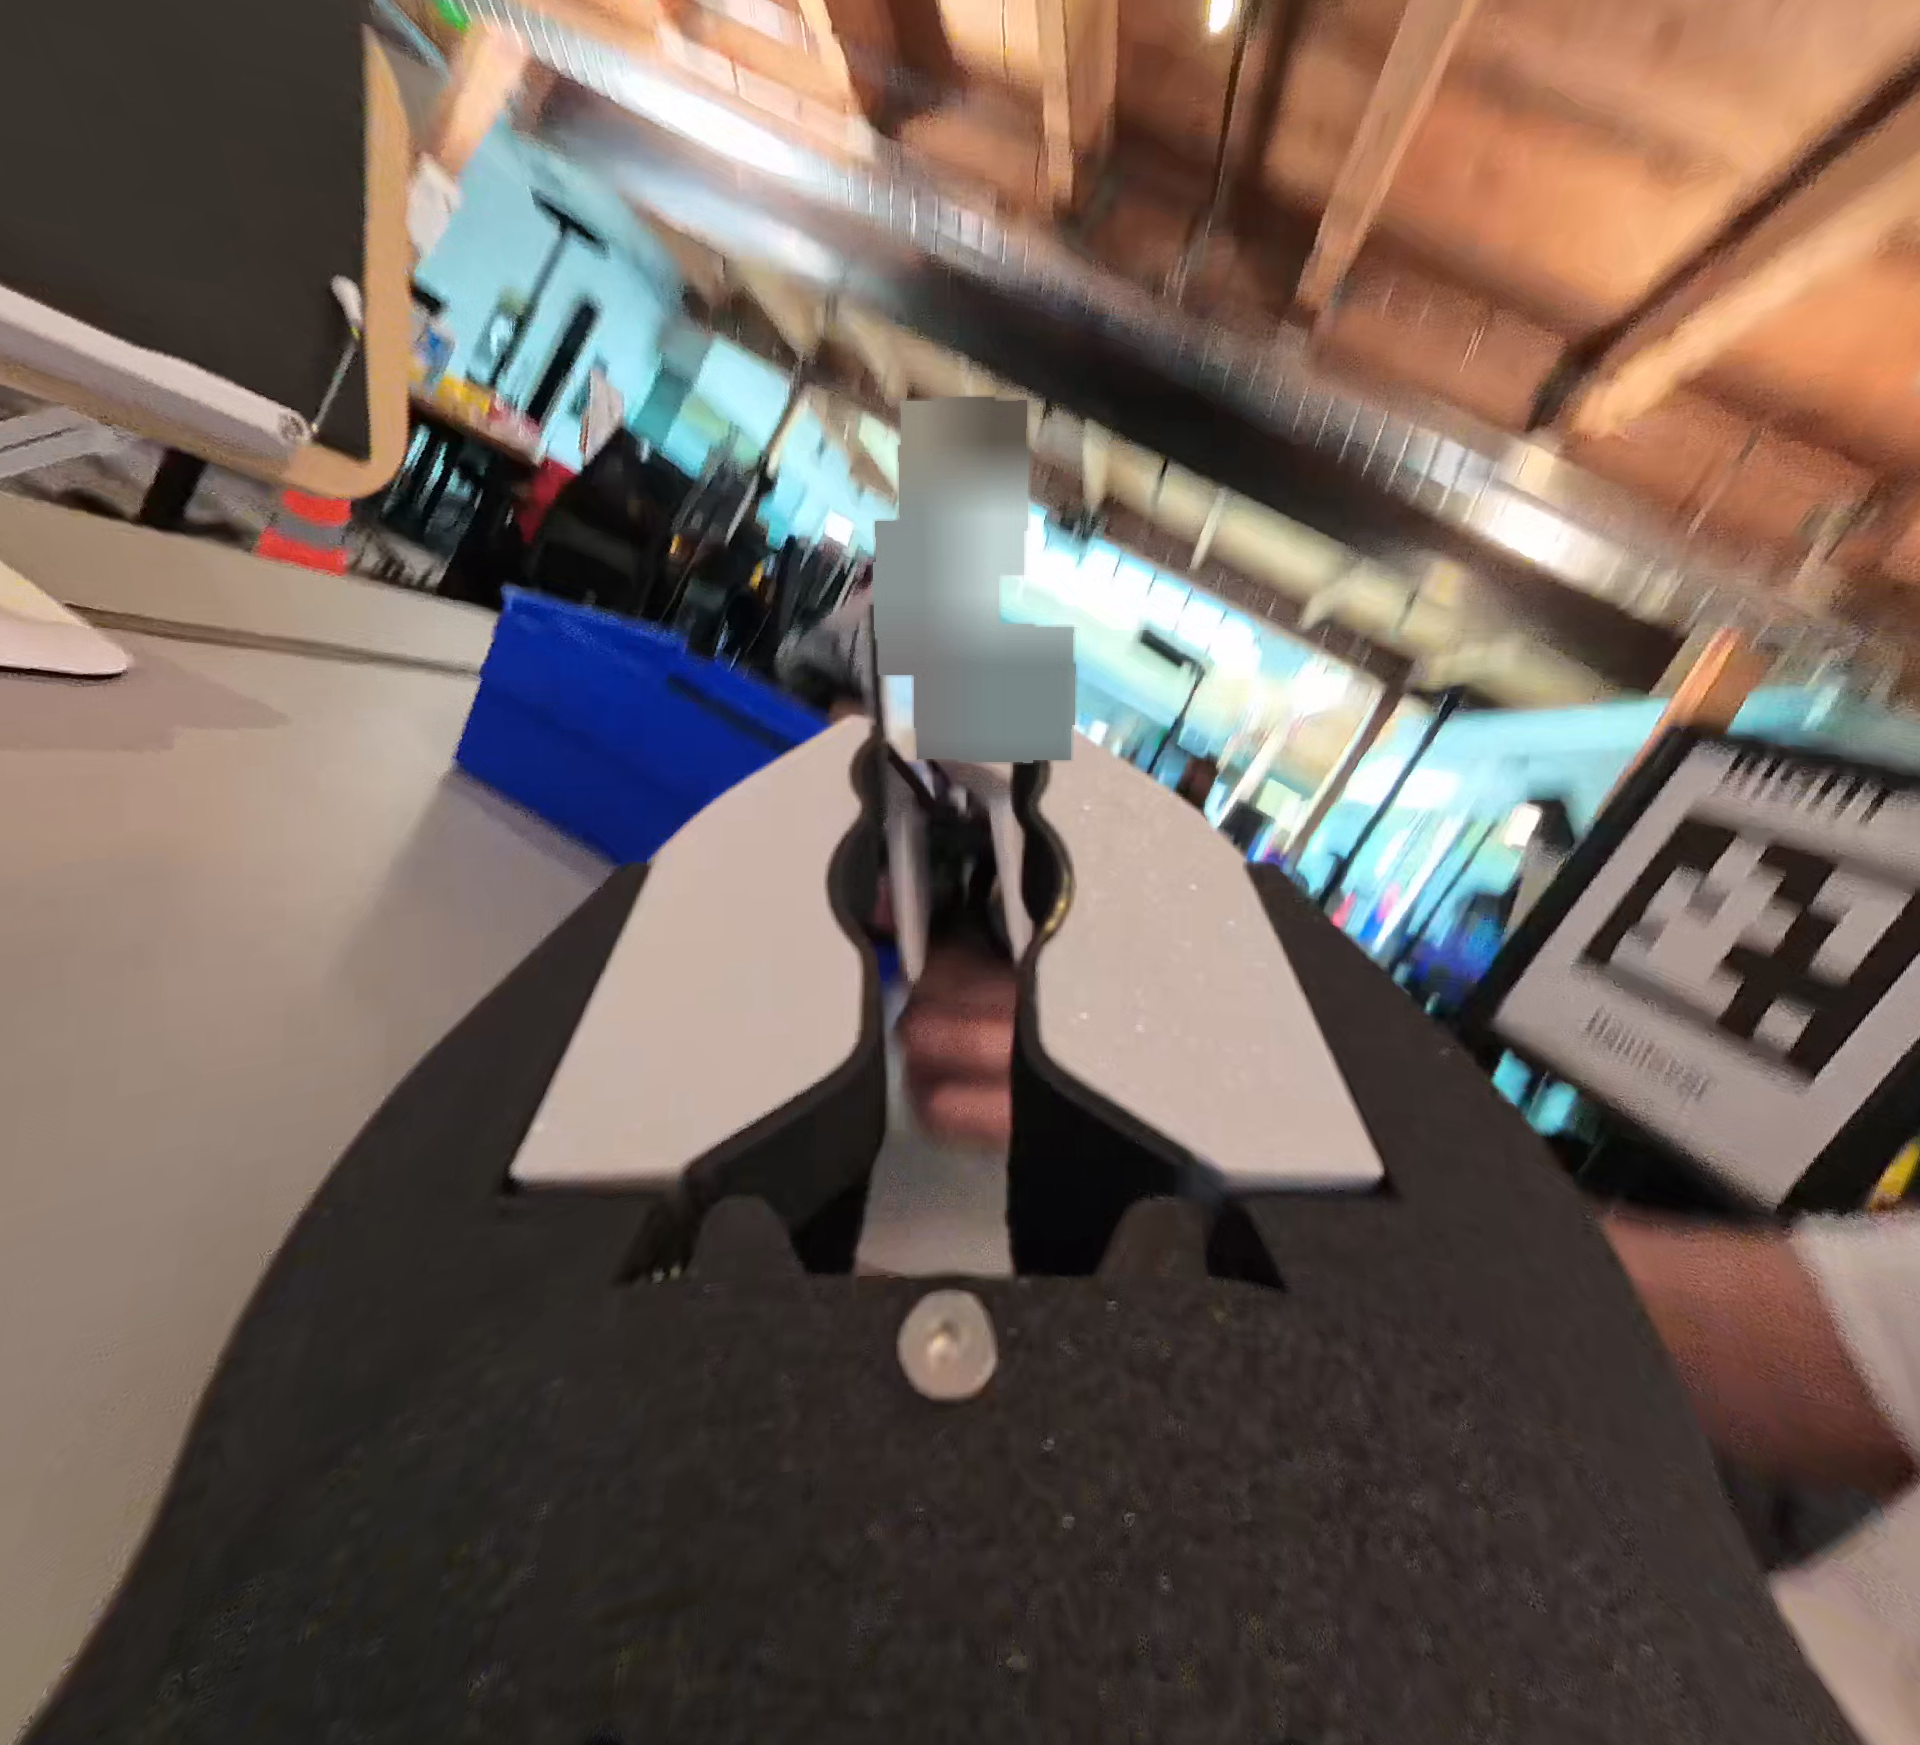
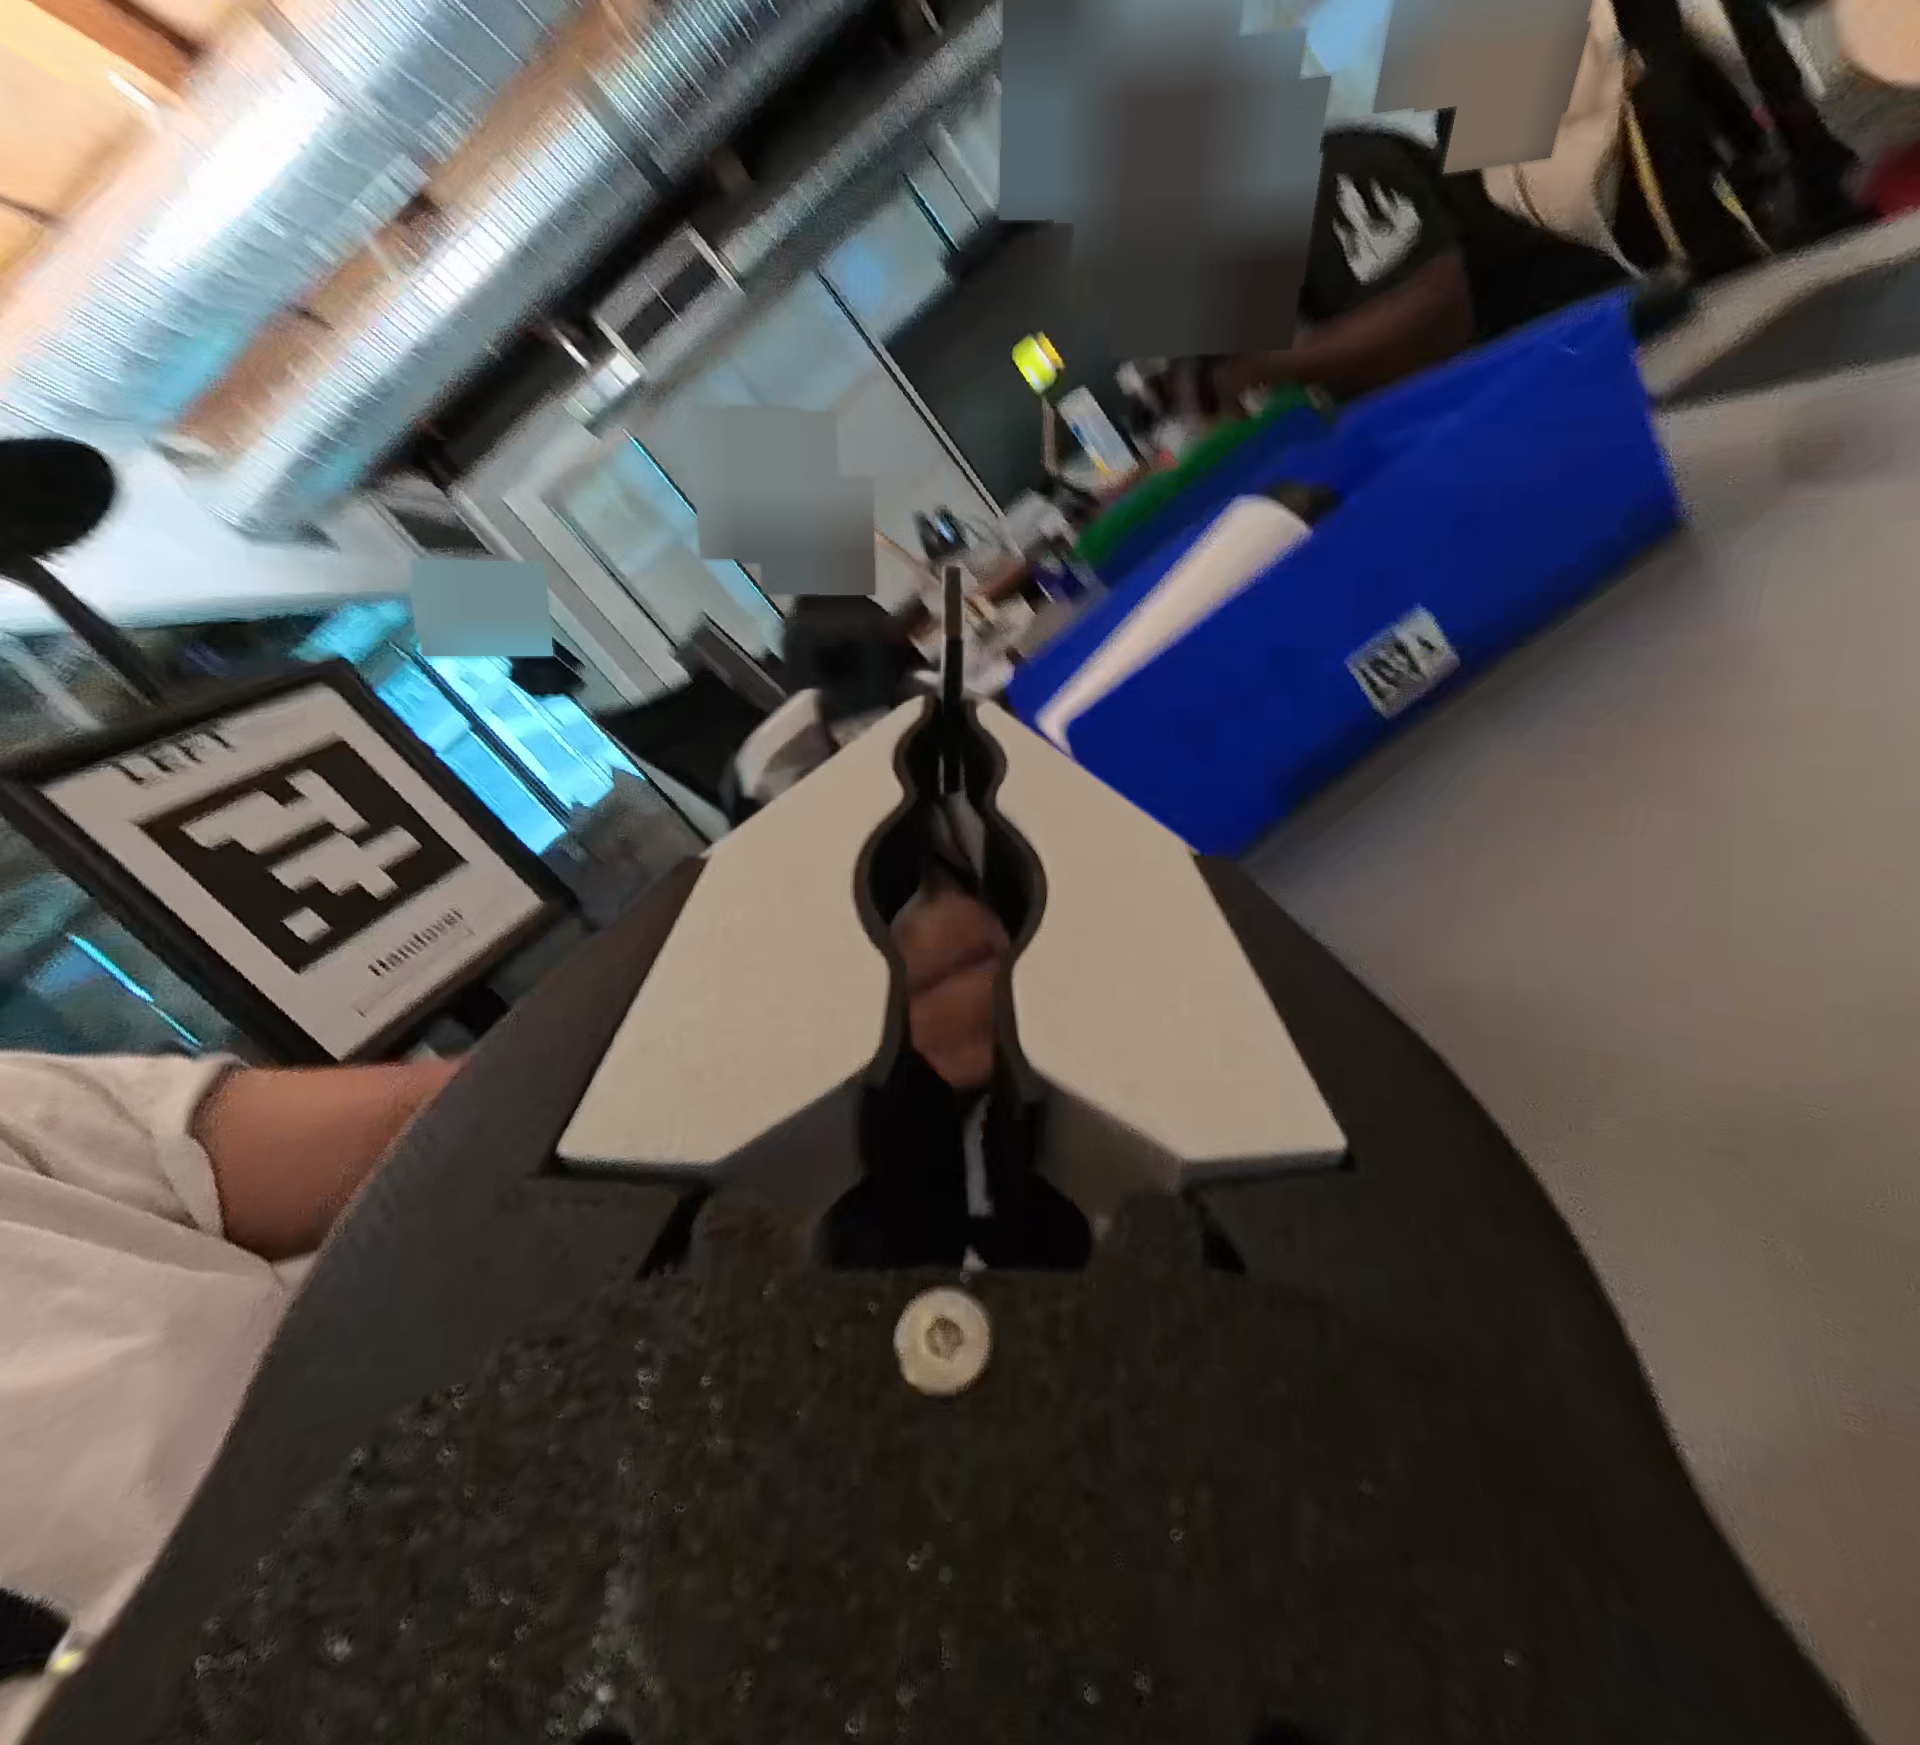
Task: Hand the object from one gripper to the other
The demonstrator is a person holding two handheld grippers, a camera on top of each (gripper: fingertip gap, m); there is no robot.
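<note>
- object (image 2: 951,646): thin dark flat piece, edge-on, pinched at the very tips of the right tongs (image 2: 953,708). Most of it sticks out past the tips, just left of the blue bin (image 2: 1351,635) and up off the bench (image 2: 1662,864).
- right tongs: jaws closed down to a sliver on the object. Grip area looks tiny.
- left tongs (image 1: 956,760): jaws a narrow slit apart. A pale strip (image 1: 910,874) sits in the slit vs the left-hand finger, just right of the blue bin (image 1: 623,719). Can't tell if it's the same object or if it's actually clamped.
- marker plate (image 2: 301,854) of the other unit is well left of the bin in the right wrist view, w/ a sleeve and forearm (image 2: 260,1145) below it. So both units are close together.
- both views are motion-blurred, so prob moving fast.
- risks, my read:
  - tip-only pinch + thin part, so it could pivot or slide out if bumped by the other tongs.
  - if right lets go before left has a firm clamp, the part drops to the bench or into the bin.
  - left slit is narrow, so small misalignment means the part hits a finger face instead of entering.
  - both clamped + hands pulling apart could bend or yank the thin part.
  - blur means poor pose est. I'd slow down before release.
</note>
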